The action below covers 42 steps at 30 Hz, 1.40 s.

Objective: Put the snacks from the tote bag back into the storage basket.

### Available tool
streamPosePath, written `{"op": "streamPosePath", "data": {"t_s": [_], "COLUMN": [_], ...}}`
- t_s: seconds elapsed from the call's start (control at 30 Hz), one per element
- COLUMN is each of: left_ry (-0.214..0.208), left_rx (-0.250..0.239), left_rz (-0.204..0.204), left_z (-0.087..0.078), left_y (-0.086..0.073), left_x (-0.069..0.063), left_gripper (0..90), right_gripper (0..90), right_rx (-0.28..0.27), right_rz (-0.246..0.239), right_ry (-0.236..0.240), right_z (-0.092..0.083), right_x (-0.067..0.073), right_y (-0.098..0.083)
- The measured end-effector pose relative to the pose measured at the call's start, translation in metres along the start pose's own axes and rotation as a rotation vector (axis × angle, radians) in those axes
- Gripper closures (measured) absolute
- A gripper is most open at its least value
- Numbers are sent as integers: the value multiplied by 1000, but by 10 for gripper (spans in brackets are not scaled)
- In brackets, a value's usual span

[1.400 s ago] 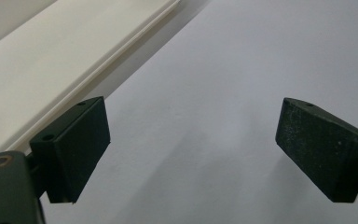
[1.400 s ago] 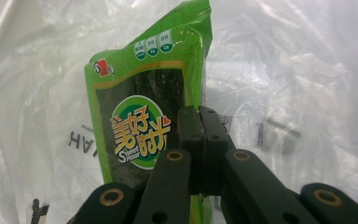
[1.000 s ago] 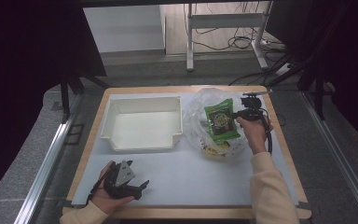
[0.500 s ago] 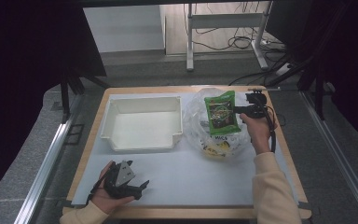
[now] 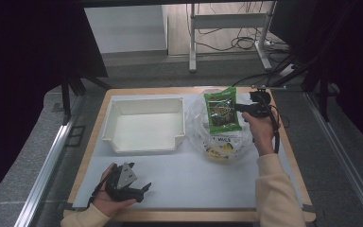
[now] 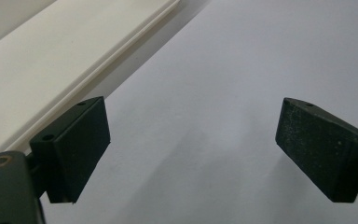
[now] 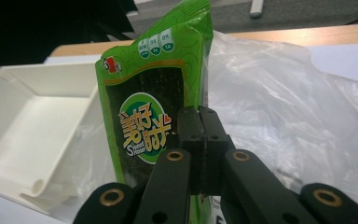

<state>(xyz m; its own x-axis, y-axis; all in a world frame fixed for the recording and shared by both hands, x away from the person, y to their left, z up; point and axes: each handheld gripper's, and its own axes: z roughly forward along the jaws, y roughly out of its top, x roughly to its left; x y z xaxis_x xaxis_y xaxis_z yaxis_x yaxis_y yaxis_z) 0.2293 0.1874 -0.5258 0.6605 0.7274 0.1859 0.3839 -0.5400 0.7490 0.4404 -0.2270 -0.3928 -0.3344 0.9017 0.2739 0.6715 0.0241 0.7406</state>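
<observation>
The right gripper (image 5: 240,109) has its jaws pinched tight on the side edge of the green snack packet (image 5: 223,109), and the packet hangs upright, lifted clear above the clear plastic bag (image 5: 217,137) that lies crumpled toward the far right corner of the table (image 5: 283,142). In the right gripper view the two black pads meet on the packet's crimped seam (image 7: 200,140), which looks like a sensible place to grab: it is flat and thin, so the closed jaws can bite without crushing what is inside. Held by that edge, the green snack packet (image 7: 154,116) dangles face-on, free of the clear plastic bag (image 7: 284,93) behind it. More yellow-printed goods sit inside the bag below. Just left of the bag waits the empty white tray (image 5: 144,125), near the far left corner, probably where the packet is headed. The left gripper (image 5: 125,187) rests at the near edge on the left, cradled in the person's hand, jaws spread wide with nothing between them; its own view looks across the bare white mat (image 6: 214,93) toward the white tray (image 6: 51,70), parked out of the way.
</observation>
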Motion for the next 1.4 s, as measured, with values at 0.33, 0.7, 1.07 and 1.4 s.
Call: {"op": "streamPosePath", "data": {"t_s": [0.33,0.7,1.07,1.4], "left_ry": [-1,-1,-2,0], "left_rx": [1,1,1,5], "left_rz": [0,-1,-2,5], "left_z": [0,0,0,0], "left_y": [0,0,0,0], "left_x": [0,0,0,0], "left_gripper": [98,98,98,98], "right_gripper": [900,900,900,900], "right_rx": [-38,-70,-85,-88], "right_rz": [4,-16,-5,-17], "right_ry": [43,87,176,211], "right_z": [-6,-12,-11,-3], "right_x": [5,20,31,46], "right_y": [4,8,11,14]}}
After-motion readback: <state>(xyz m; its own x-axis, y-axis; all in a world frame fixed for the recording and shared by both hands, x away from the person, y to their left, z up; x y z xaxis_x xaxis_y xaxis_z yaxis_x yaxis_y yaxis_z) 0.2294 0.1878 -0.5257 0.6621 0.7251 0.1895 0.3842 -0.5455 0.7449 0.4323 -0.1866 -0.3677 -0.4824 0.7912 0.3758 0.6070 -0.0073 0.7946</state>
